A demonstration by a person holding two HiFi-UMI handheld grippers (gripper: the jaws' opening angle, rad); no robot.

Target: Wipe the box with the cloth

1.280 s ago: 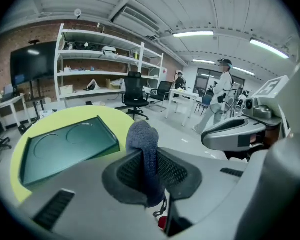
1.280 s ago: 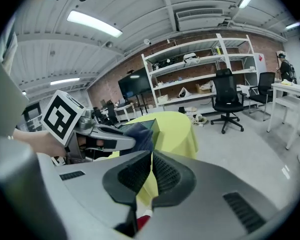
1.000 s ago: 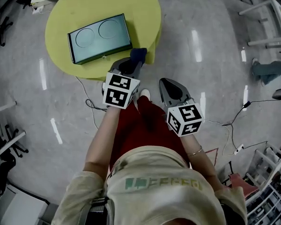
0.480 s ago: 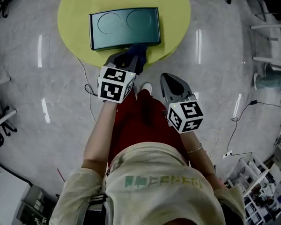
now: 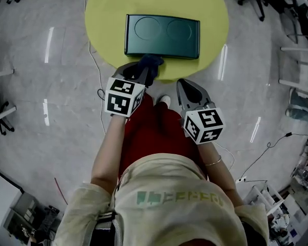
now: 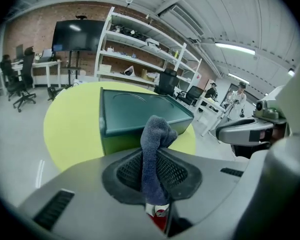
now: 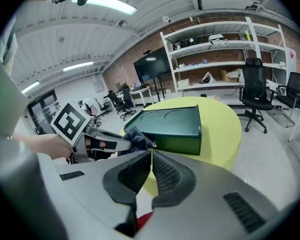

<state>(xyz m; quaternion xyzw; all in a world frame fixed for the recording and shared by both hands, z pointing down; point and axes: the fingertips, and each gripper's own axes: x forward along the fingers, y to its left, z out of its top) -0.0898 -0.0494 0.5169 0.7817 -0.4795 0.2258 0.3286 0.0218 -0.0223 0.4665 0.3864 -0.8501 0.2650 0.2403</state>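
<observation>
A dark green box [image 5: 162,36] with two round recesses in its lid lies on the round yellow table [image 5: 108,14]. My left gripper [image 5: 143,70] is shut on a dark blue cloth [image 5: 150,64], whose bunched tip sits at the box's near edge. In the left gripper view the cloth [image 6: 155,156] stands up between the jaws, in front of the box [image 6: 140,115]. My right gripper [image 5: 187,88] hangs over the floor short of the table, jaws closed with nothing between them. The right gripper view shows the box [image 7: 172,126] ahead and the left gripper [image 7: 132,141] with the cloth [image 7: 136,139].
A cable [image 5: 99,94] trails across the grey floor left of the table. Office chairs [image 7: 255,91], shelving [image 7: 215,49] and desks stand around the room. The person's red trousers [image 5: 151,137] and a shoe [image 5: 164,100] are below the grippers.
The view has shifted so the table and box now sit further right and squarer to me. The left gripper with the cloth has closed in on the box's near edge. The right gripper keeps its place.
</observation>
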